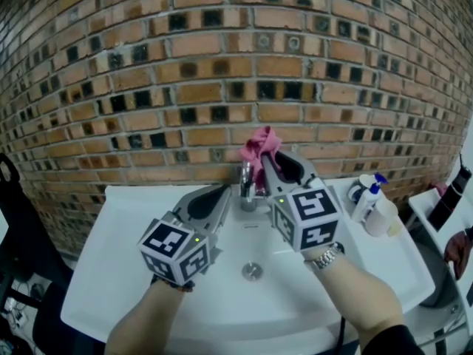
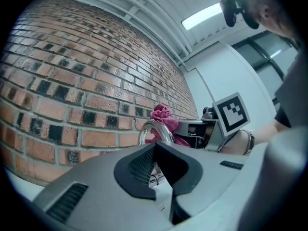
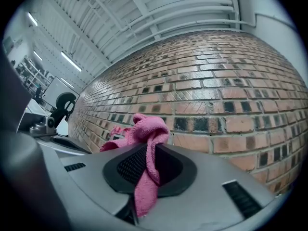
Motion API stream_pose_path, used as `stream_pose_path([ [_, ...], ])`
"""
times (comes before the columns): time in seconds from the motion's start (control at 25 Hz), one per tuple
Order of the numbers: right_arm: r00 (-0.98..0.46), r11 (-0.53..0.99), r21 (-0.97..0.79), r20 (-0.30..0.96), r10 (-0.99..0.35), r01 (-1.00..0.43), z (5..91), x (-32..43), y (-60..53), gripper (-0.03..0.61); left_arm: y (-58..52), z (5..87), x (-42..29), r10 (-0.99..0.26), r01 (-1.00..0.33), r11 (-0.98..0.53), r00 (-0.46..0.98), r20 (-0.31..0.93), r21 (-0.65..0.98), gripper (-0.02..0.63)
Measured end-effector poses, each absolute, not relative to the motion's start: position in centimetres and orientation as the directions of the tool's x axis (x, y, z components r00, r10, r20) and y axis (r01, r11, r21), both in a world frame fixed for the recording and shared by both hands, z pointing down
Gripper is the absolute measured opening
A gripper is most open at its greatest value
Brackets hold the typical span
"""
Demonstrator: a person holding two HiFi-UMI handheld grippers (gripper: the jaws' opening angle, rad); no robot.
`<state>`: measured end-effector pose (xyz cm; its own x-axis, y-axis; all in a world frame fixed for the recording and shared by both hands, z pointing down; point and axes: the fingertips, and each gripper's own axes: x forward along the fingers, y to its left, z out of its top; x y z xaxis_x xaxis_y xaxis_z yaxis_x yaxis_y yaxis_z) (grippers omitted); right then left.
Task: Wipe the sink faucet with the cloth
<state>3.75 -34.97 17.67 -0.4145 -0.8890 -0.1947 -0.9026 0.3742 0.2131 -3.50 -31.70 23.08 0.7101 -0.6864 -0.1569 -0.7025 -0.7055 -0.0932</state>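
A: Where is the cloth at this moment?

B: The crumpled pink terry cloth point(image 3: 144, 134) is held by the right gripper point(image 1: 270, 160), whose 2 jaws are clamped on it. A bunch stands above the tips and a tail hangs down between them. In the head view that bunch sits at the top of the curved chrome faucet point(image 1: 247, 187), at the far edge of the white ceramic sink point(image 1: 133, 228), close to the brown brick wall point(image 1: 222, 65). I cannot tell whether the cloth is pressing on the metal.

A: And the left gripper point(image 1: 225, 192)?

B: Its jaws are together with nothing between them. The tips lie just left of the faucet, low on its body.

A: How should the wipe go?

B: I judge the stroke to be at or near its start. Only the soft bunch should meet the chrome, never the hard jaw tips, so lead with the cloth. Draw it along the spout's curve toward the near end, then down the body. Light, even pressure suits a polished finish. The bunch is small, so 1 pass will hardly do, and overlapping strokes on the left and right sides are the safer plan.

A: Any risks?

B: A snag could tug the tail out of the grip. The white spray bottle with a blue top point(image 1: 368, 198) stands well to the right, clear of the work.
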Motion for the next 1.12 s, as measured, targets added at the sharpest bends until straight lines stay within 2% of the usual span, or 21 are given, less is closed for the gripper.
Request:
stream_pose_path([
  [1.12, -0.330, 0.320, 0.242, -0.003, -0.944, -0.916, 24.8, 5.0, -42.2, 0.051, -32.1, 24.5, -4.1, -0.701, -0.710, -0.700, 0.704, -0.113, -0.084, 0.005],
])
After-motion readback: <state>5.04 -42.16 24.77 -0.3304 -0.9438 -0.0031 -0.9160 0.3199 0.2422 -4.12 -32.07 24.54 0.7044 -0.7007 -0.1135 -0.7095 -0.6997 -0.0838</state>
